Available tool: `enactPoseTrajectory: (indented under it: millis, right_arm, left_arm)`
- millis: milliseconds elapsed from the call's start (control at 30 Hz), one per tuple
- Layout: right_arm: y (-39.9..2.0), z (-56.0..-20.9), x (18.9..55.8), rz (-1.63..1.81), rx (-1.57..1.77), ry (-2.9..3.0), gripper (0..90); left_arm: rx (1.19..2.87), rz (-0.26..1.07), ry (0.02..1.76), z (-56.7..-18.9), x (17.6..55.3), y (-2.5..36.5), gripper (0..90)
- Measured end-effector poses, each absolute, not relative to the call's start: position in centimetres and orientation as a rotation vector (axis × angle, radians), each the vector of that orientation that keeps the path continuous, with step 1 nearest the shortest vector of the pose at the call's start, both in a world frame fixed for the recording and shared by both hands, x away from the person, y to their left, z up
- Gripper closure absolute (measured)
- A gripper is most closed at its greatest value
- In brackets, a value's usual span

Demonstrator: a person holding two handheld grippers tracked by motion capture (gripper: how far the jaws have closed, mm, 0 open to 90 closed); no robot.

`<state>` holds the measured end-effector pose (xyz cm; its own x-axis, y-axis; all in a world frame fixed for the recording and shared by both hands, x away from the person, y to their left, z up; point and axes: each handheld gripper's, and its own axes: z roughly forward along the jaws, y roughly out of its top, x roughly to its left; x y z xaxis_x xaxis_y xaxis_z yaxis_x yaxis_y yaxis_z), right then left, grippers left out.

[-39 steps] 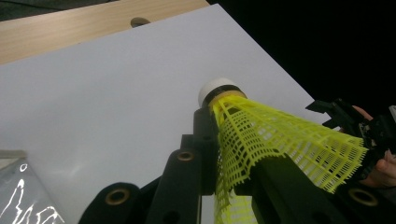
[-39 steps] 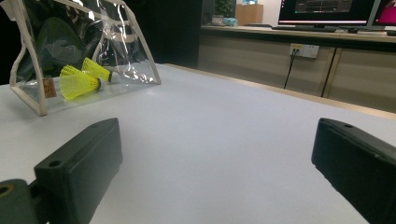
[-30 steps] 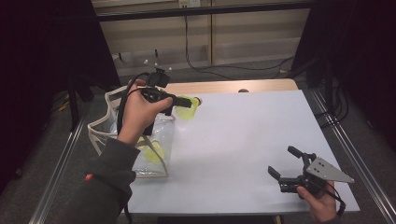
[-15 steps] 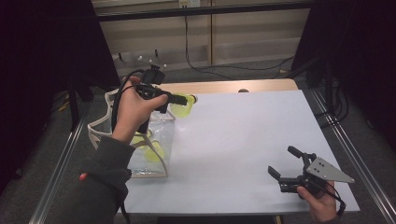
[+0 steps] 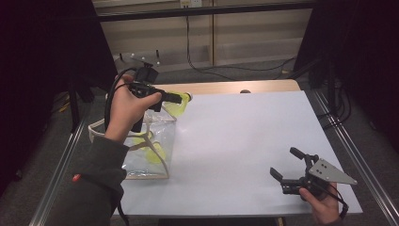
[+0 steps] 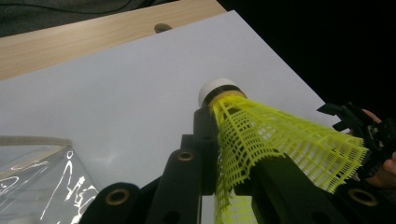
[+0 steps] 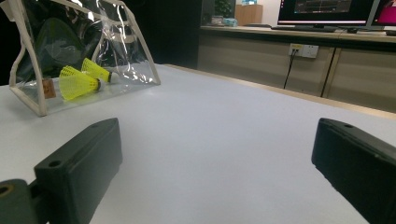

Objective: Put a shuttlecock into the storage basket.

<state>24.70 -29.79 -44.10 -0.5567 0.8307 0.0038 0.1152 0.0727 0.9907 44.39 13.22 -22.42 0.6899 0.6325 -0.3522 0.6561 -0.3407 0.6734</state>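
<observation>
My left gripper [image 5: 182, 99] is shut on the skirt of a yellow mesh shuttlecock [image 5: 178, 106] with a white cork tip, held in the air above the far corner of a clear bag [image 5: 157, 123]. In the left gripper view the black jaws of the left gripper [image 6: 233, 158] pinch the shuttlecock [image 6: 285, 140], cork pointing away. Two more yellow shuttlecocks [image 5: 149, 149] lie inside the bag with cream trim. My right gripper [image 5: 288, 165] stands open near the table's front right, nothing between its jaws. In the right gripper view, the right gripper [image 7: 215, 163] faces the bag [image 7: 126, 51] and its shuttlecocks [image 7: 77, 83].
The white tabletop [image 5: 240, 136] has a wooden strip [image 5: 226, 87] along its far edge with a small hole. Metal rails run down both sides of the table. Dark curtains stand left and right. Cables lie on the floor behind.
The left hand has drifted slightly left and back with the shuttlecock still pinched. The right gripper has stayed where it was.
</observation>
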Motion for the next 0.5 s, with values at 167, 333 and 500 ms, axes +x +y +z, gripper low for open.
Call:
enactPoseTrajectory:
  millis: [167, 333, 500]
  right_arm:
    - [-29.7, -44.1, 24.7, 1.536, 0.941, 1.759, 1.6]
    - [-29.8, -44.1, 24.7, 1.535, 0.942, 1.756, 1.6]
    - [-29.8, -44.1, 24.7, 1.534, 0.941, 1.756, 1.6]
  left_arm:
    - [2.061, -0.037, 0.983, -22.3, 44.4, 13.5, 84.3]
    - [2.055, -0.026, 0.992, -22.1, 44.5, 13.9, 84.3]
    - [2.049, -0.012, 1.003, -22.0, 44.6, 14.5, 84.3]
